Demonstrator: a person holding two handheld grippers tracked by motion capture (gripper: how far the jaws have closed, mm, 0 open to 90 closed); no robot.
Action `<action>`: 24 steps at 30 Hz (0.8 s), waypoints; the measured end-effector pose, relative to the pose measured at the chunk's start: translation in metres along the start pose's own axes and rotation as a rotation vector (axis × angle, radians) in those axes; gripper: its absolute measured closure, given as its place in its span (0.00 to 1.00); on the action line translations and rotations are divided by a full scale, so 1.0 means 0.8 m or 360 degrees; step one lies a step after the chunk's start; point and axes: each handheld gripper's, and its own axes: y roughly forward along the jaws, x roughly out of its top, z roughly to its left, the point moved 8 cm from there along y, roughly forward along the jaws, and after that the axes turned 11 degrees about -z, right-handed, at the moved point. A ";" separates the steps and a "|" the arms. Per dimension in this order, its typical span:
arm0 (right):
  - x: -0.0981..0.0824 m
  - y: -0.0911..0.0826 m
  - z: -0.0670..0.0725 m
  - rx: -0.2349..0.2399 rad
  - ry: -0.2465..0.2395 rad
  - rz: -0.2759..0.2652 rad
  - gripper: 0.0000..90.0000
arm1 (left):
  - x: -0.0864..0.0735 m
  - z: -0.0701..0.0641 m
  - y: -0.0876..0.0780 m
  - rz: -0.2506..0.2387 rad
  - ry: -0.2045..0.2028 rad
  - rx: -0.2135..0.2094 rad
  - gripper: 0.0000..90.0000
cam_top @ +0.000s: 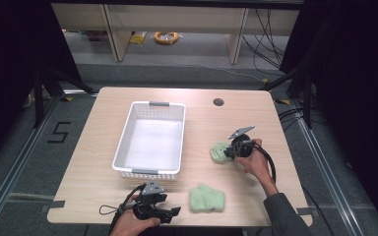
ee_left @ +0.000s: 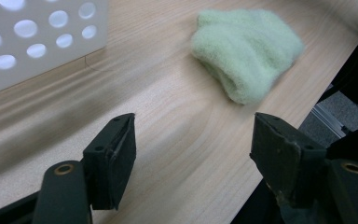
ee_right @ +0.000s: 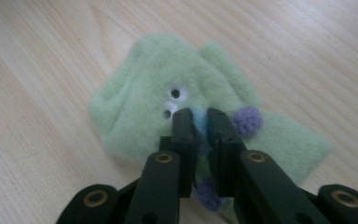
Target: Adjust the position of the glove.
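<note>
Tabletop (cam_top: pixel 103 167), light wood, front edge cut off at bottom of high view. White perforated basket (cam_top: pixel 123 147) left of centre, nothing inside; corner wall seen in left gripper view, blurred. Two green fleece puppets: near puppet (cam_top: pixel 207 198) flat by front edge, right of left tool (cam_top: pixel 175 212), face hidden. Far puppet (cam_top: pixel 220 151) right of basket, partly covered by right tool (cam_top: pixel 226 154); googly eyes and purple pompoms visible in right gripper view. Left tool spread, nothing between jaws. Right tool pressed together, pinching far puppet near the eyes; pinched fabric hard to make out.
</note>
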 end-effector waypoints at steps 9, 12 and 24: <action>0.003 -0.007 -0.003 -0.0007 0.0013 -0.0061 0.97 | -0.001 0.005 -0.002 0.0014 0.0018 0.0005 0.34; 0.006 -0.014 -0.001 0.0000 0.0012 -0.0088 0.97 | 0.000 0.002 0.000 -0.0009 -0.0021 -0.0006 0.34; 0.021 -0.064 0.022 0.0028 0.0041 -0.0222 0.97 | -0.001 0.003 -0.003 -0.0002 -0.0029 -0.0008 0.34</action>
